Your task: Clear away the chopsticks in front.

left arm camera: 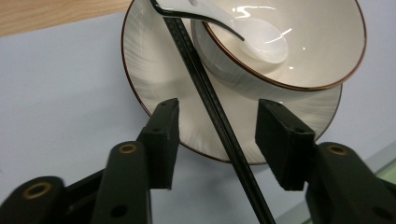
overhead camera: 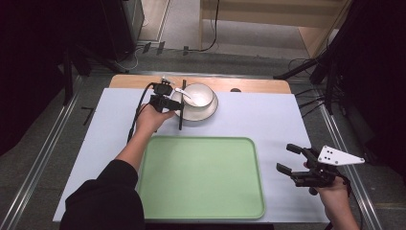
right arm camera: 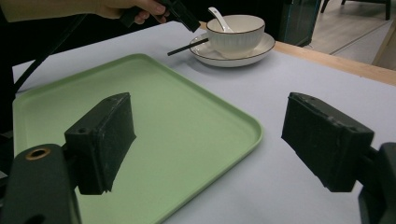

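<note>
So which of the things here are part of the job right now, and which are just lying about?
In the job, as far as the frames suggest:
- chopsticks, between the open left gripper jaws
- plate
- bowl
- spoon
- green tray, probably the destination

Lying about:
- right gripper, open, idle by the tray
- cables on the floor

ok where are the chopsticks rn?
The black chopsticks lie across the left rim of the plate beside the bowl, far centre in the high view, between the open left gripper jaws.
</note>
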Tool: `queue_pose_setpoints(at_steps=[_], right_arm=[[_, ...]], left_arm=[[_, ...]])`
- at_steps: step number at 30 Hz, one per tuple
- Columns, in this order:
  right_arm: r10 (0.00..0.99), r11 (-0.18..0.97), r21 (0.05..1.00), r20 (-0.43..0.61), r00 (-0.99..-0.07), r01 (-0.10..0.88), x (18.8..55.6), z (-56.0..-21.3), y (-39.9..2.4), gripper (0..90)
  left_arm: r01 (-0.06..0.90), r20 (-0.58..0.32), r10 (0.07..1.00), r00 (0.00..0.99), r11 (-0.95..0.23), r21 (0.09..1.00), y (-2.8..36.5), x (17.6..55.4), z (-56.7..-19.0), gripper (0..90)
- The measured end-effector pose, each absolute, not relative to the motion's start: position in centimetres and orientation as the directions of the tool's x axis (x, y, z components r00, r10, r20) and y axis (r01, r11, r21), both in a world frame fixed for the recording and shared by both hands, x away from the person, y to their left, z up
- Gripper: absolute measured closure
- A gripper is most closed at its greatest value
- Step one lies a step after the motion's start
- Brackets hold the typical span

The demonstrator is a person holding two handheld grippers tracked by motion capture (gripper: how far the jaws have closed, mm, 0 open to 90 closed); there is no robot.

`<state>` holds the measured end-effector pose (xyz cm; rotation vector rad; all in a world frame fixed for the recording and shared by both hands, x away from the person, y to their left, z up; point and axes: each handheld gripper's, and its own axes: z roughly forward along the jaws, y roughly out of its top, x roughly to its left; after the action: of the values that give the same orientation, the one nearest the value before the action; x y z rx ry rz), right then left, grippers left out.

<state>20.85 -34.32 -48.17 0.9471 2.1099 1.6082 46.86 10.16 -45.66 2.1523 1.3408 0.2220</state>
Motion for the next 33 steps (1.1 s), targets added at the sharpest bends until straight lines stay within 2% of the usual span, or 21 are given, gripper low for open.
queue_pose_setpoints(at_steps=[5,13,21,25,33], right_arm=[[0.673,0.143,0.941,0.134,-0.728,0.306,20.9,-48.3,-34.5,17.4],[0.672,0.139,0.941,0.139,-0.728,0.308,21.0,-48.3,-34.6,17.3],[0.669,0.139,0.944,0.134,-0.731,0.3,21.0,-48.2,-34.6,17.4],[0.668,0.142,0.944,0.131,-0.733,0.298,21.0,-48.2,-34.6,17.3],[0.667,0.139,0.944,0.134,-0.732,0.3,21.0,-48.2,-34.6,17.3]], left_arm=[[0.775,-0.153,0.869,0.471,-0.324,0.542,9.8,47.3,-46.4,60.2],[0.799,-0.209,0.877,0.432,-0.265,0.539,9.8,47.8,-47.0,65.3],[0.811,-0.186,0.886,0.425,-0.282,0.513,9.8,48.1,-47.6,69.9],[0.819,-0.189,0.893,0.408,-0.266,0.509,9.7,48.3,-47.9,76.9],[0.842,-0.212,0.925,0.316,-0.17,0.512,9.5,48.8,-48.3,84.0]])
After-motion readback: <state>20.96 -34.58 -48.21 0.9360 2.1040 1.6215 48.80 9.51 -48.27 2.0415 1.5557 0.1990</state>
